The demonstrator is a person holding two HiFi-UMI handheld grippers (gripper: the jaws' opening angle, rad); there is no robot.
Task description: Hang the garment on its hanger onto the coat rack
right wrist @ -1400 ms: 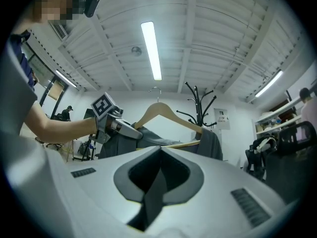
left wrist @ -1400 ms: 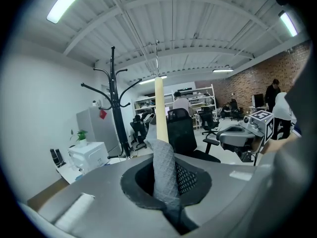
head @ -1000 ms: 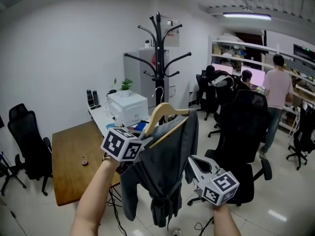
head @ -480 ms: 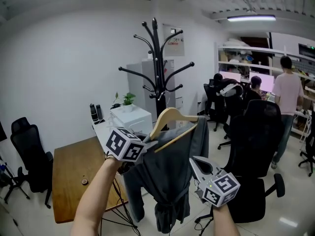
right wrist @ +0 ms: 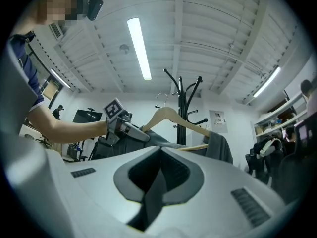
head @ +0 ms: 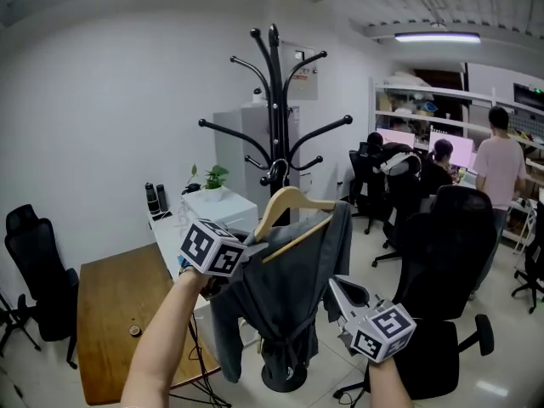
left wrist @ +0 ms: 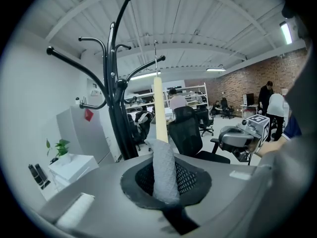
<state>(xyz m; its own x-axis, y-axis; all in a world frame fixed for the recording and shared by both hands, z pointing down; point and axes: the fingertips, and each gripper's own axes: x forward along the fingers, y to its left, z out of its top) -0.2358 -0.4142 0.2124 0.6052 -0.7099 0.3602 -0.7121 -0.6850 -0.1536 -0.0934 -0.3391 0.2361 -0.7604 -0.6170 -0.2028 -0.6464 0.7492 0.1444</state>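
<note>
A black coat rack [head: 276, 100] with curved arms stands just beyond my hands. A wooden hanger [head: 289, 202] carries a grey garment [head: 289, 287] that hangs down in front of the rack's pole. My left gripper [head: 252, 246] is shut on the hanger's left shoulder, with garment cloth pinched in; in the left gripper view the cloth [left wrist: 163, 167] and the pale hanger end [left wrist: 158, 103] stick up from the jaws, and the rack [left wrist: 116, 83] rises to the left. My right gripper [head: 333, 283] is shut with nothing in it, beside the garment's right edge. The right gripper view shows the hanger [right wrist: 168, 114] and rack [right wrist: 183, 95] ahead.
A wooden table [head: 110, 313] lies at the lower left, with a white box [head: 221, 206] on a desk behind it. A black office chair [head: 442, 253] stands close on the right and another [head: 30, 253] at the far left. People [head: 497, 160] are at desks at the back right.
Both grippers and the hung garment have come nearer to the coat rack, which now looms larger and closer. The grip on the hanger is unchanged.
</note>
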